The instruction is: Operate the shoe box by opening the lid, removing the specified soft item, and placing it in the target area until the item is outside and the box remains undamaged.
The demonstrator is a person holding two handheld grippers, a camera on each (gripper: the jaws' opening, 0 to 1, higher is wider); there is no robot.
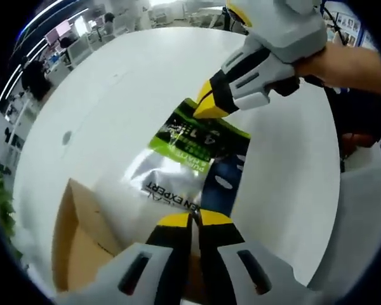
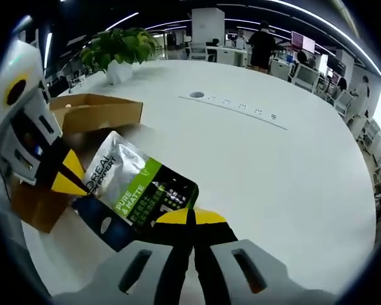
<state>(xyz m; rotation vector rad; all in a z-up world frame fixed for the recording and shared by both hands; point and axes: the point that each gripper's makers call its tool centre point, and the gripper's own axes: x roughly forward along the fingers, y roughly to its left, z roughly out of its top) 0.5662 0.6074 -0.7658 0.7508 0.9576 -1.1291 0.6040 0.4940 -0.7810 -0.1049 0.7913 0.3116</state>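
Yellow-tipped jaws of my left gripper [image 1: 195, 219] are pressed together on the near edge of the soft pouch [image 1: 192, 147], a silver, green and dark-blue sachet. My right gripper [image 2: 190, 216] is likewise clamped on the opposite edge of the same pouch [image 2: 136, 190], so I hold it stretched between both tools. In the left gripper view, the right gripper [image 1: 211, 101] pinches the far end.

Status: the shoe box [image 2: 82, 113] sits open on the white table [image 2: 273, 165], flaps up, with no damage visible. The pouch appears to be outside it, just beside the box's rim and above the tabletop.

Remaining, in my judgement: lower the pouch onto the target area and release both grips. I cannot identify any marked target area.

Beyond the table stand a potted plant [image 2: 117, 47] and office desks.
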